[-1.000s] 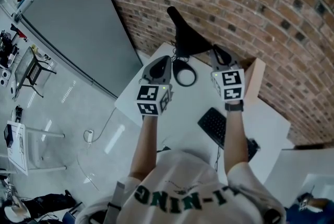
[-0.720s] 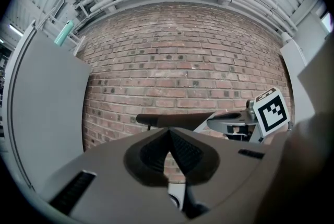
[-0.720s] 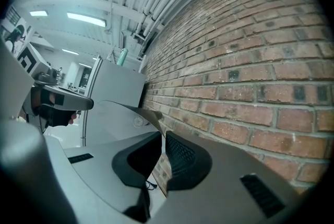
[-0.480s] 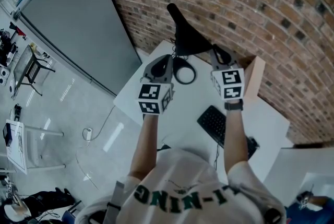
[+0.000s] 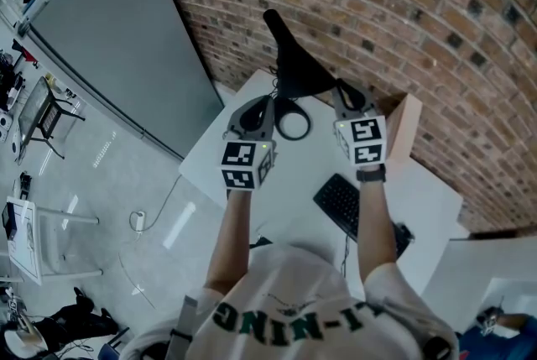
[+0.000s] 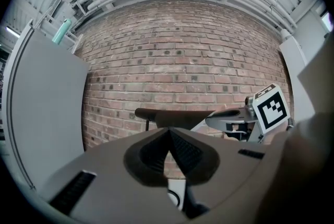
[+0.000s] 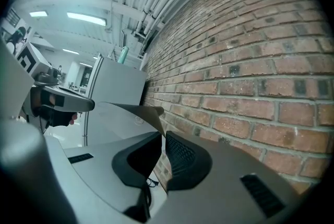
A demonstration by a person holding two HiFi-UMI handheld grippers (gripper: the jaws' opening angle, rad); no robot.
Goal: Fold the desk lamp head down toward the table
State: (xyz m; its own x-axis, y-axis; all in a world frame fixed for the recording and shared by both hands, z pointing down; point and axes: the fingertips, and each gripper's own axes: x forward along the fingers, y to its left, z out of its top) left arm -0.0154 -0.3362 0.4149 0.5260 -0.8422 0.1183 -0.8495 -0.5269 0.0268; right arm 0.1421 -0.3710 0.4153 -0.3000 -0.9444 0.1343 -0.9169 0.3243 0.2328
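A black desk lamp stands at the back of the white table (image 5: 298,174). Its flat head (image 5: 292,56) is raised above its ring-shaped base (image 5: 293,120). My right gripper (image 5: 340,86) is at the head's right end, its jaws shut on the panel's thin edge. In the right gripper view that edge (image 7: 130,110) runs down into the narrow slit between the jaws (image 7: 162,137). My left gripper (image 5: 260,102) hovers left of the ring, shut and holding nothing. In the left gripper view its jaws (image 6: 168,134) meet at the tip, with the lamp head (image 6: 172,116) as a dark bar beyond.
A brick wall (image 5: 419,6) rises right behind the lamp. A grey partition (image 5: 126,39) stands to the left. A black keyboard (image 5: 342,203) lies near the person, and a cardboard box (image 5: 403,127) stands at the table's right rear.
Almost nothing differs. The left gripper has edged slightly toward the lamp; the right gripper stays at the lamp head.
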